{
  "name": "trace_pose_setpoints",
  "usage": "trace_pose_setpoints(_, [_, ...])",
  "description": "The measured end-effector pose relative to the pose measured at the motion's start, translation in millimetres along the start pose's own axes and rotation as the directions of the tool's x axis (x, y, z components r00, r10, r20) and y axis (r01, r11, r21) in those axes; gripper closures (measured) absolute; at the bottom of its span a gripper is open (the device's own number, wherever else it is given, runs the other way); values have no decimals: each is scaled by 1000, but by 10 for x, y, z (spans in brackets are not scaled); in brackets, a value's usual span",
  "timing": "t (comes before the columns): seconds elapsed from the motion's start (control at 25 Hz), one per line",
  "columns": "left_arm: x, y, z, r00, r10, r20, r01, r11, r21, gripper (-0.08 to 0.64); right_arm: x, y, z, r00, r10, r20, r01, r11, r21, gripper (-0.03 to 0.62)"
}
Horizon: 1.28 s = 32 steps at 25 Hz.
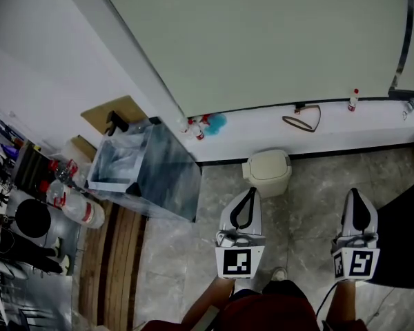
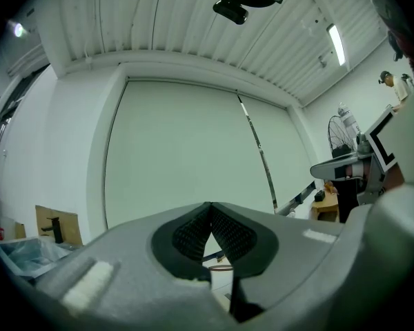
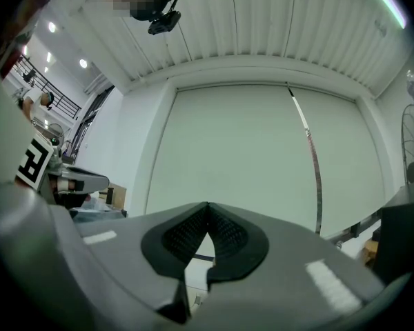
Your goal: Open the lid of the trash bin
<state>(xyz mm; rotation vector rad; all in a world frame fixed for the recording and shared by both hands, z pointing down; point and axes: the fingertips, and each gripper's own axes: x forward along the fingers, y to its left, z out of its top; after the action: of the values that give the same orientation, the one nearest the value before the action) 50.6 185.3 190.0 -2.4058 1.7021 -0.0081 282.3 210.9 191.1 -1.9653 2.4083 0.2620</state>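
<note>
white left claw and right claw, black pads, marker cubes.

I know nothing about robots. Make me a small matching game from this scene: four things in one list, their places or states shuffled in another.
Things:
1. trash bin
2. cord loop
3. cardboard sheet
4. right gripper

Places or states:
A. upright against the wall, far left
B. on the floor below the ledge, lid shut
C. lying on the ledge
D. jaws together, empty

Pairs: 1-B, 2-C, 3-A, 4-D

Setting: looks like a workshop or lab hall. Evidence: ribbed ceiling with strip light, large pale wall panels, standing fan, stone-tiled floor, glass tank, cluttered rack at left
</note>
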Motion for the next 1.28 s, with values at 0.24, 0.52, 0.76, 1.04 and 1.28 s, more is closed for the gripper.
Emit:
trace_pose_setpoints(0.24, [375, 73, -38, 1000, 27, -12, -27, 1000, -12, 554, 373, -183, -109, 1000, 14, -4, -14, 1000, 9, 594])
trace_pose_setpoints(0.52, [852, 317, -207, 999, 45, -8, -45, 999, -14, 554, 933, -222, -265, 1000, 27, -6, -27, 1000, 0, 594])
trace_pose_setpoints(0.76, [1388, 682, -414, 999, 45, -17, -45, 999, -19, 554, 1632, -151, -341, 999, 41, -30, -41, 999, -19, 594])
trace_pose_setpoints(1.04, [1884, 1167, -649, 997, 54, -50, -57, 996, -65, 554, 2398, 57, -452, 997, 59, -57, -60, 998, -20, 594])
trace_pose_setpoints(1.28, [2158, 1595, -836, 996, 71, -58, -75, 994, -82, 554, 2931, 319, -567, 992, 92, -82, -95, 995, -32, 594])
